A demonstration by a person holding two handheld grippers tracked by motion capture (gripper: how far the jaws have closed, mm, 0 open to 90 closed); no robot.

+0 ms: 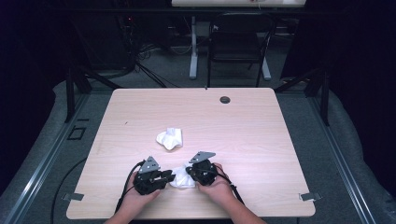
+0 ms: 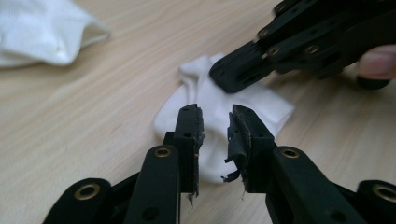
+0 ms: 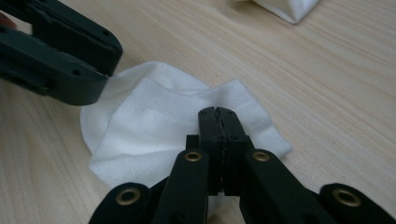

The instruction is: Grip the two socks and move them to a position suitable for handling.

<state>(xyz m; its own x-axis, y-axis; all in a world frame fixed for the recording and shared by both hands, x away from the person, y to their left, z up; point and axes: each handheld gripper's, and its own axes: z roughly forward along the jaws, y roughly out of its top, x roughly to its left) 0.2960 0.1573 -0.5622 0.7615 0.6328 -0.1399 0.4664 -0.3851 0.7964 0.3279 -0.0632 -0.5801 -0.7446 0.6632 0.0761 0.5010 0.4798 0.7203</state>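
Pinning a small white sock near the front edge of the table, you hold your right gripper clamped shut on the ribbed cuff, likely to anchor it while the other tool works. Your left gripper hovers just over the sock's opposite end, jaws parted with cloth showing between them, pads not yet pressing. The sock is soft knit, rumpled and limp, its cuff banded with fine ribbing. A second white sock lies crumpled farther toward the middle of the pale, wood-grain tabletop, well apart from both tools. The jaws are matte black, their pads frayed.
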